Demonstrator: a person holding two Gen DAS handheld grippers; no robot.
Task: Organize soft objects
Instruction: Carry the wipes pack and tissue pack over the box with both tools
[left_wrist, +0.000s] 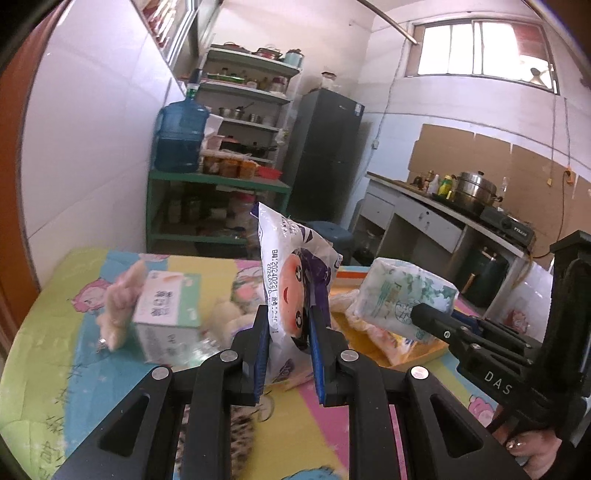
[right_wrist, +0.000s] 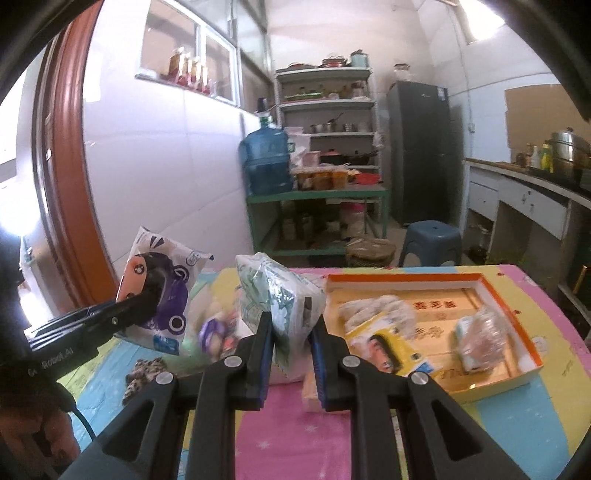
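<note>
Both grippers held 1 soft pack each clear of the table, presumably for transfer to the orange-rimmed tray (right_wrist: 517, 295) near the table's far right corner. The left gripper (left_wrist: 290, 332) pinched a glossy white-and-purple cartoon pouch (left_wrist: 291, 266) upright by its crinkled middle; the right gripper (right_wrist: 291, 332) clamped a pillowy green-printed tissue pack (right_wrist: 277, 295). A boxy tissue carton (left_wrist: 166, 310) and a blurred, possibly plush, item (left_wrist: 118, 310) lay toward the left edge.
</note>
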